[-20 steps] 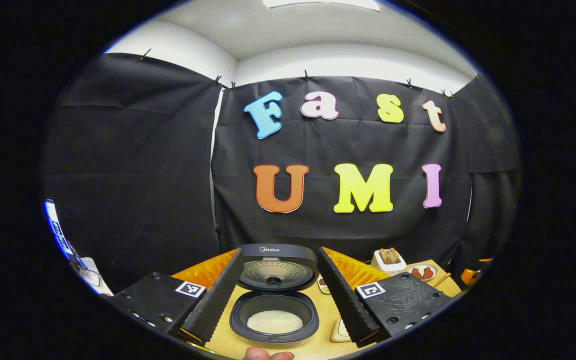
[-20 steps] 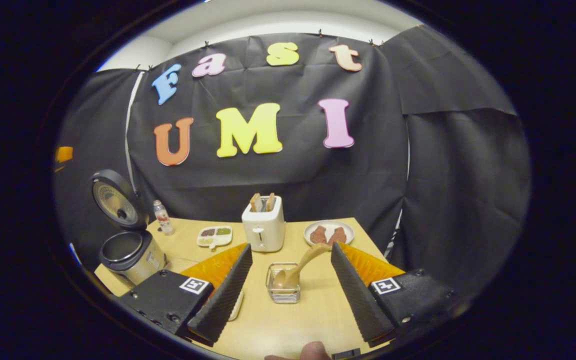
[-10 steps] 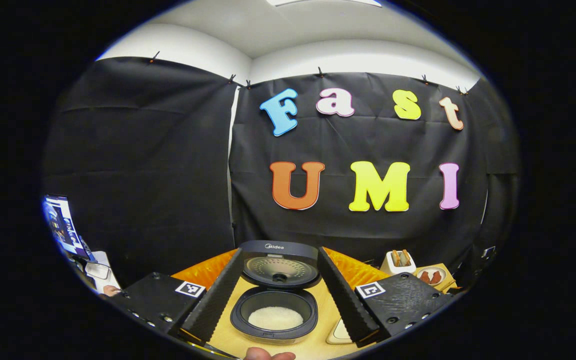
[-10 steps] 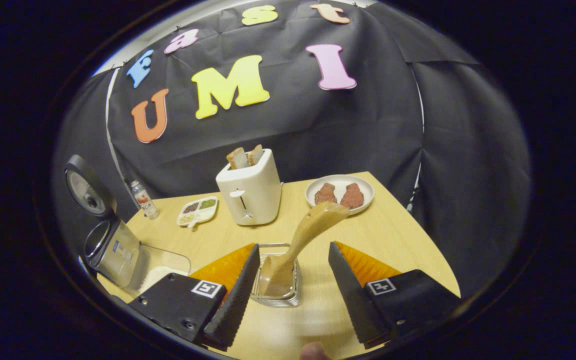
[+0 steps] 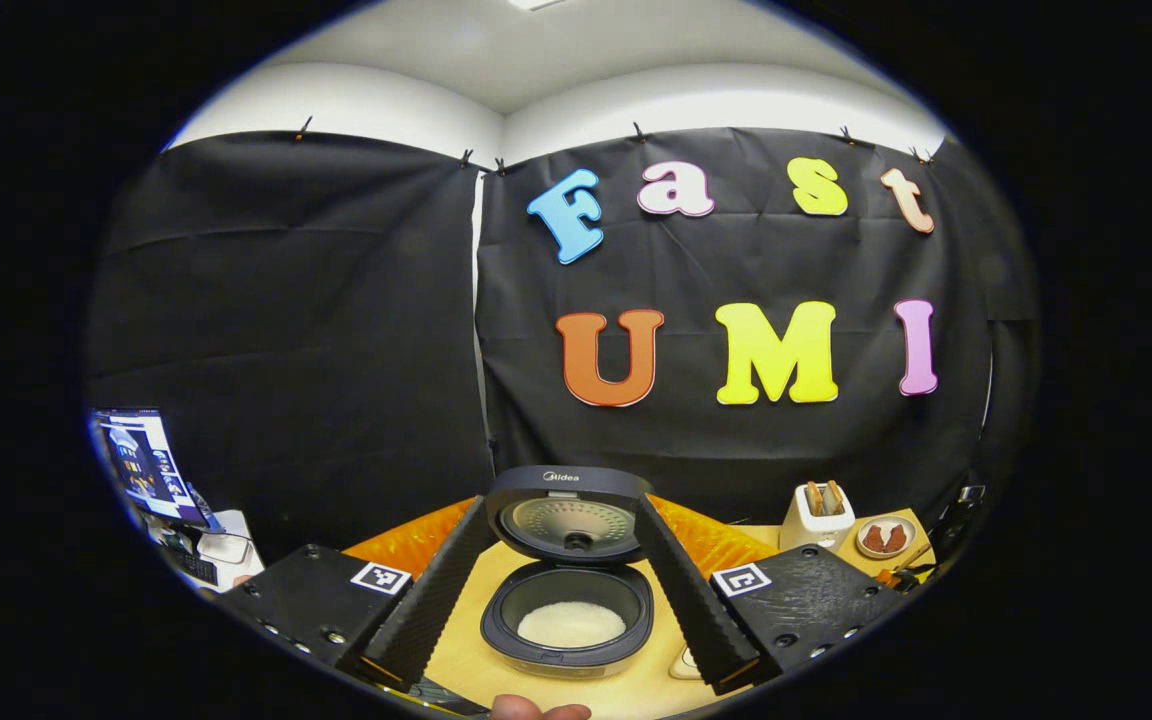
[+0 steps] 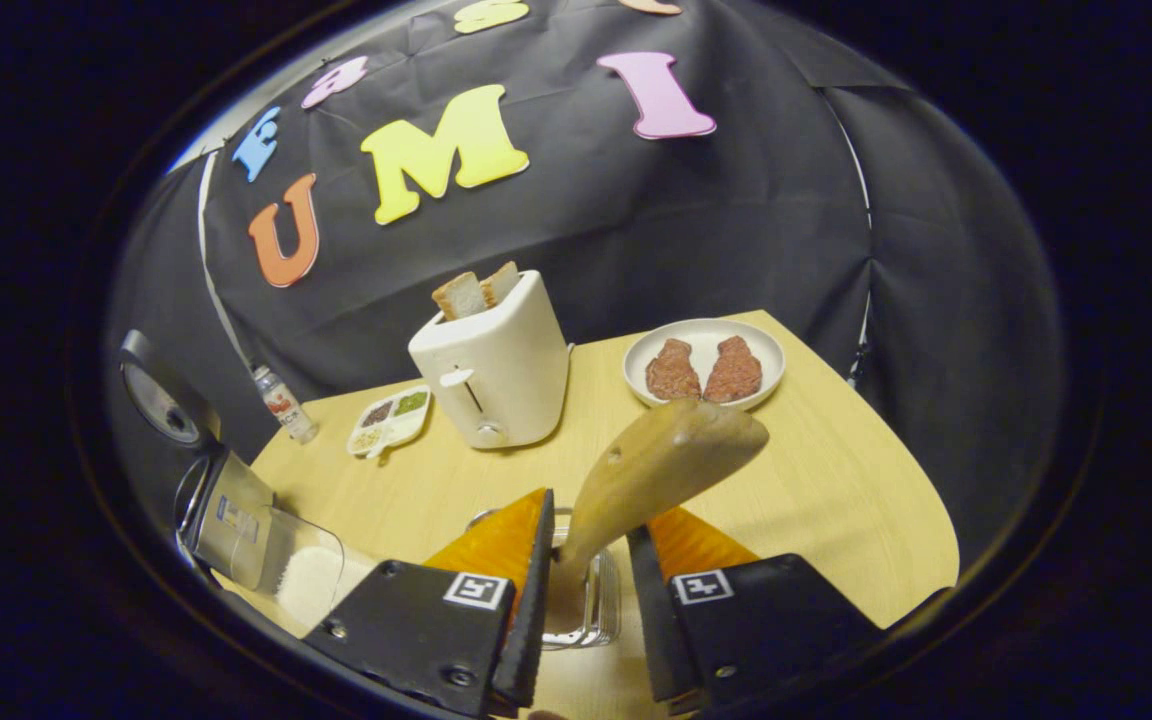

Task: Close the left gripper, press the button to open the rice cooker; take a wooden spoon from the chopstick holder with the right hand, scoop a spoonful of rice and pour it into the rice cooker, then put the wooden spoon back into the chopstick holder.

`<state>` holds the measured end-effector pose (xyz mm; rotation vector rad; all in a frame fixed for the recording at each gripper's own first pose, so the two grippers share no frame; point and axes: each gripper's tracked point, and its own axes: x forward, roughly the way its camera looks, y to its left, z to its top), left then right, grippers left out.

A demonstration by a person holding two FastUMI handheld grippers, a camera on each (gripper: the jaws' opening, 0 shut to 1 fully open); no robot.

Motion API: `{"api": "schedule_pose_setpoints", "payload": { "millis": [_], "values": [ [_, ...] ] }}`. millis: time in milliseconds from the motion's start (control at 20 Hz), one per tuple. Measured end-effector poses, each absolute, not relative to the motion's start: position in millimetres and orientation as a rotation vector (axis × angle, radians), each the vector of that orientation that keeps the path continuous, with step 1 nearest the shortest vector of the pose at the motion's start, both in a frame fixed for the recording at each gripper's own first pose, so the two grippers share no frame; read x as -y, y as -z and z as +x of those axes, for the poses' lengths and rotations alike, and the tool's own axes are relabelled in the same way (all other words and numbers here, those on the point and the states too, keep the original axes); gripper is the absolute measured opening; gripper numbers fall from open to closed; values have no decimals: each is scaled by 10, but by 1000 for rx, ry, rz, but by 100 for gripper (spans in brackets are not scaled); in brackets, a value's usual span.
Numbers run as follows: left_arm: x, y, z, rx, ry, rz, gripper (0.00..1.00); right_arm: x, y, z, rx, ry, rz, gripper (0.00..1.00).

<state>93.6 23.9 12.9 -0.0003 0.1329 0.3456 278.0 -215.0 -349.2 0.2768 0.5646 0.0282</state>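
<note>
right gripper (image 6: 586, 600) narrow, maybe gripping wooden spoon (image 6: 656, 470) | left gripper (image 5: 561, 625) wide, flanking rice cooker (image 5: 568, 600)

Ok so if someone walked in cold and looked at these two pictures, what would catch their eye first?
Probably the wooden spoon, looming close in the right gripper view, its handle rising from the wire chopstick holder between the right tool's narrowed fingers. Next, the rice cooker in the left gripper view, lid up, white rice in its pot, framed by the open left tool. Behind the spoon stand a white toaster and a plate.
</note>
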Motion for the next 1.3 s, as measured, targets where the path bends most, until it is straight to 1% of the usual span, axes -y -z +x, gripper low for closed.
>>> {"api": "schedule_pose_setpoints", "payload": {
  "millis": [50,100,150,200,250,300,350,400,450,500,550,600,750,900,1100,1300],
  "values": [
    [-229,-134,940,-131,-344,-2,94,2129,3465,2784,-562,-31,279,42],
    [-233,-133,925,-129,-348,-1,94,2112,3444,2784,-559,-38,280,33],
    [-254,-137,916,-126,-352,0,100,2070,3409,2771,-555,-44,283,21],
    [-261,-150,897,-120,-354,-1,96,2051,3381,2760,-554,-45,285,26],
    [-268,-176,878,-108,-353,-3,97,2027,3356,2738,-554,-45,283,24],
    [-276,-200,861,-95,-352,-5,89,2009,3339,2727,-558,-45,277,20],
    [-290,-201,853,-89,-350,0,100,1995,3312,2694,-557,-43,267,19],
    [-304,-193,833,-88,-345,8,97,1969,3246,2675,-548,-48,269,18],
    [-306,-187,825,-88,-336,17,96,1942,3179,2668,-540,-49,268,17],
    [-310,-201,812,-78,-325,24,97,1942,3109,2656,-532,-41,263,15],
    [-311,-230,820,-66,-306,24,100,1944,3033,2641,-523,-32,260,14],
    [-320,-218,819,-61,-291,22,96,1948,2941,2638,-513,-18,259,12],
    [-396,-193,828,-53,-254,22,97,1994,2644,2575,-478,43,235,12],
    [-503,-141,828,-44,-209,30,97,1937,2230,2453,-423,74,194,12],
    [-674,-85,849,-35,-143,40,97,1580,1706,2240,-357,75,181,12],
    [-835,-9,913,-32,-62,33,97,945,1573,2075,-356,30,211,12]
  ]
}}
